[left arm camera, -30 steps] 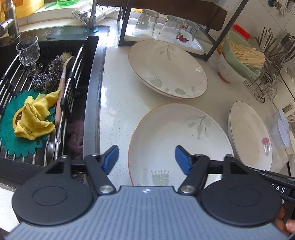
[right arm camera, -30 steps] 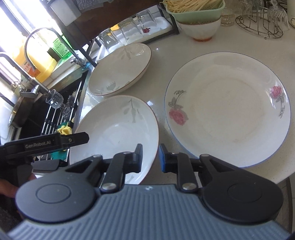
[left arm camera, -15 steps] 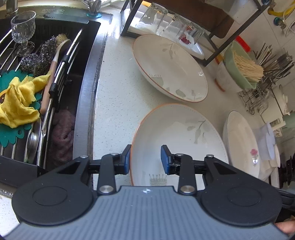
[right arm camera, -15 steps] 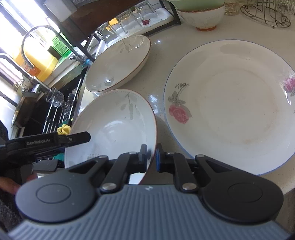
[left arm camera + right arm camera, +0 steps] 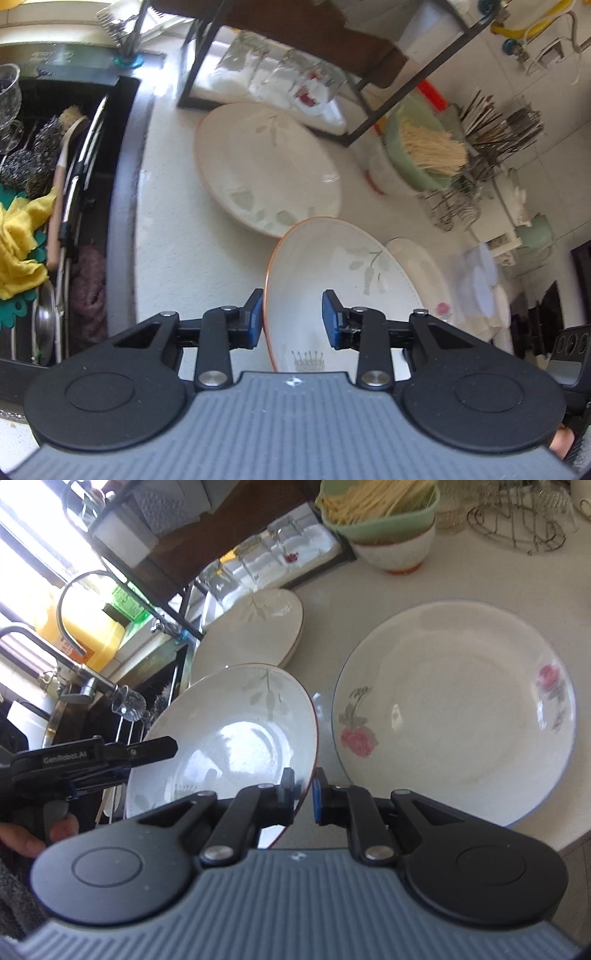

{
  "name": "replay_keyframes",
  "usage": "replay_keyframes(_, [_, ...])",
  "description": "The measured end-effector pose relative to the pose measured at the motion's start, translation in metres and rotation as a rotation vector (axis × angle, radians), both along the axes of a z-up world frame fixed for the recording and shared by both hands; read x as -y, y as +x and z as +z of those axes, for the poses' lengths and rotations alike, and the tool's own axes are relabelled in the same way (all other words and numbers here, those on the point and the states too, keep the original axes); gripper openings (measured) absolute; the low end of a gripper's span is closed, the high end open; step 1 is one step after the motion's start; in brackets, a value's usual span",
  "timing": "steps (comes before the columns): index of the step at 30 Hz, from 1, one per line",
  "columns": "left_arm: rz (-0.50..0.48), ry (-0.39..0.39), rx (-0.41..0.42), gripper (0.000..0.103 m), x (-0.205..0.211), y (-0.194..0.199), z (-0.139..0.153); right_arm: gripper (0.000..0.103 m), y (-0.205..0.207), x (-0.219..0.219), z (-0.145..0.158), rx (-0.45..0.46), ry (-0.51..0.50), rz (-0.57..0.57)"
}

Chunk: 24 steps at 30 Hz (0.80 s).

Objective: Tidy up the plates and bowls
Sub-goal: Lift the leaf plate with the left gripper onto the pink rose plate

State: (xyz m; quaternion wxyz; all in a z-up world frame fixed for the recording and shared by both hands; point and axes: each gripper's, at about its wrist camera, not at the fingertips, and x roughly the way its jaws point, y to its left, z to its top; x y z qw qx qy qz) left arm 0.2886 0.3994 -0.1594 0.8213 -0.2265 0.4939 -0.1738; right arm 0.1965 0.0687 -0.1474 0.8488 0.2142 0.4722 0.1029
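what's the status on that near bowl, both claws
Left claw and right claw both clamped on near leaf bowl rim, bowl tilted. Second leaf bowl just behind. Rose plate close alongside.

Near bowl [image 5: 229,731] white, brown-orange rim, grey-green leaf sprig; plate [image 5: 454,709] white w/ pink roses, prob. blue rim.

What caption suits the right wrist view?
Right tool pinches the leaf-patterned bowl's rim beside a rose plate.

Yellow cloth [image 5: 20,243] in sink [image 5: 122,206], wine glass [image 5: 8,99].
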Motion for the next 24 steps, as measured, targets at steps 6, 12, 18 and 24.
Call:
replay_keyframes(6, [-0.065, -0.019, 0.032, 0.037, 0.027, 0.022, 0.045, 0.013, -0.004, 0.029, 0.038, 0.036, 0.009, -0.056])
replay_keyframes(12, [-0.091, -0.007, 0.023, 0.037, 0.070, 0.041, 0.052, 0.013, 0.004, 0.065, 0.044, 0.066, 0.012, -0.075])
replay_keyframes(18, [-0.104, 0.016, 0.014, 0.037, 0.110, 0.065, 0.053, 0.013, 0.017, 0.099, 0.044, 0.075, 0.002, -0.047])
replay_keyframes(24, [-0.098, 0.006, -0.047, 0.037, 0.146, 0.078, 0.032, 0.013, 0.026, 0.136, 0.031, 0.055, 0.020, -0.072])
